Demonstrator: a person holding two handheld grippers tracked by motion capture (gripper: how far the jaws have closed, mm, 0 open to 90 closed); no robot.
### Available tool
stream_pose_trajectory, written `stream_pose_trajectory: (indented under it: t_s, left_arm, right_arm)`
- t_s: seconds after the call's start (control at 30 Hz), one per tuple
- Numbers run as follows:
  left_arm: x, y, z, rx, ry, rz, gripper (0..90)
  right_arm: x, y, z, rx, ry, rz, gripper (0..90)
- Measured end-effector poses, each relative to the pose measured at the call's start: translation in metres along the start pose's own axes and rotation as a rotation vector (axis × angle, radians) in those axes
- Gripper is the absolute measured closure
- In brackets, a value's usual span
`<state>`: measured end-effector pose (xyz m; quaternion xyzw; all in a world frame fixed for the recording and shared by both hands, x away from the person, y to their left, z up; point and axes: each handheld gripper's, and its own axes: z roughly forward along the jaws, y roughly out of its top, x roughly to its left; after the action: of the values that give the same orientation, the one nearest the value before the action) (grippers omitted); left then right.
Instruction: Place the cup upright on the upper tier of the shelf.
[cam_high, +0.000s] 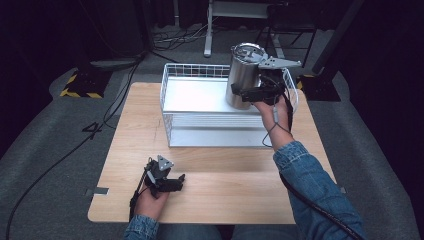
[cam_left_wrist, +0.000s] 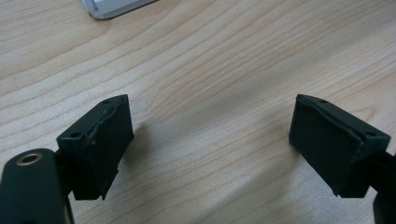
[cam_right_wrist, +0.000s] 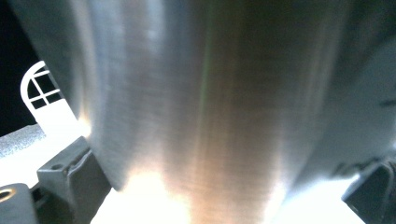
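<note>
Table (cam_high: 210, 170): light wood, bare apart from the basket and the left hand.

Basket (cam_high: 172, 107): white wire, with a pale solid floor, standing on the far half of the table. It serves as the landmark below.

Cup (cam_high: 243, 75): a tall brushed-steel cylinder, open mouth up, at the basket's right end. Its long axis stands upright. Whether its base rests on the basket floor or hangs just above it cannot be told.

Right tongs (cam_high: 248, 93): at the basket's right end, reaching in level from the person's side. In the right gripper view the steel wall (cam_right_wrist: 205, 107) fills the gap between the two jaws, one at each lower corner. Judged from this, the tongs pinch the cup across its lower body at a wide spread. The right hand (cam_high: 274, 111) is just behind them, at the basket's near right rim.

Left tongs (cam_high: 172, 184): well clear of the basket, toward its near left, low over the table edge. In the left gripper view the jaws stand spread with nothing but bare wood between them.

Finding: the right hand is on the cup; the left is well apart from it. The coming move turns on keeping the cup's axis vertical over the basket floor, directly ahead of the right tongs.
</note>
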<state>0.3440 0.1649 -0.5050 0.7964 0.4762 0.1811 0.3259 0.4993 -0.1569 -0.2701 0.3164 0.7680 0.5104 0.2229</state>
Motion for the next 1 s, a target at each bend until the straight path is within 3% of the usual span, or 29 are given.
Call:
stream_pose_trajectory:
  t_s: [0.23,0.63,1.0]
  left_arm:
    - [0.000,0.000,0.000,0.000,0.000,0.000,14.2]
    - [0.000,0.000,0.000,0.000,-0.001,-0.001,14.2]
    - [0.000,0.000,0.000,0.000,-0.003,0.001,14.2]
  right_arm:
    - [-0.003,-0.008,0.008,0.020,0.010,-0.003,3.8]
    - [-0.007,-0.013,0.009,0.000,0.034,0.025,3.3]
    - [-0.003,-0.013,0.008,-0.009,-0.010,0.014,0.0]
